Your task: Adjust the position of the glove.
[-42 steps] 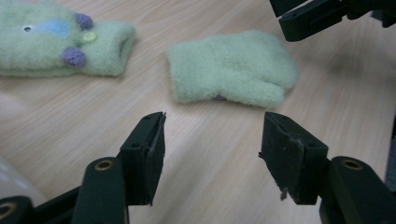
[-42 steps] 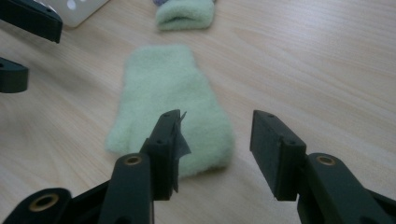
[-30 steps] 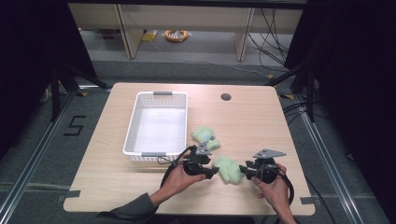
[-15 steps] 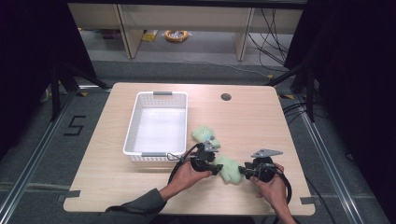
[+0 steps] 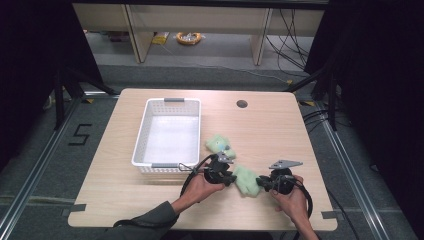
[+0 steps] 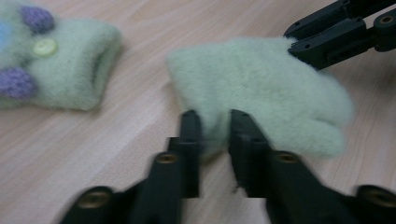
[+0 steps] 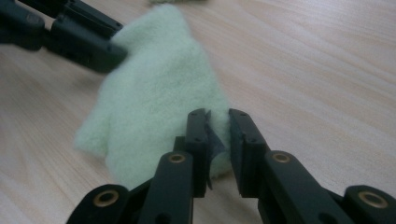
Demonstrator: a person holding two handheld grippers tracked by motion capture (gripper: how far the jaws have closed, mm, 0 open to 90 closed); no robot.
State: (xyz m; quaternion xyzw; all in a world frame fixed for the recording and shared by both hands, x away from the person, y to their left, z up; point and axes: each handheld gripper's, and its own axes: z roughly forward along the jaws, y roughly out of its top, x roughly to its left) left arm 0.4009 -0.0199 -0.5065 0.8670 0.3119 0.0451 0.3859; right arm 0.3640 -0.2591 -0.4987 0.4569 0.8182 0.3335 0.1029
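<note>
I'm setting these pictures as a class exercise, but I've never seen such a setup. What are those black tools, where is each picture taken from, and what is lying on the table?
A person sits at a wooden table with a hand-held gripper in each hand: the left hand-held gripper and the right hand-held gripper. One picture looks down from above; the other two come from cameras riding on each tool, looking along its black jaws. On the table lie a white basket, a plain green mitten and a second mitten with purple knobs and a button. Both tools have just been closing and now pinch the plain mitten at opposite edges.
</note>
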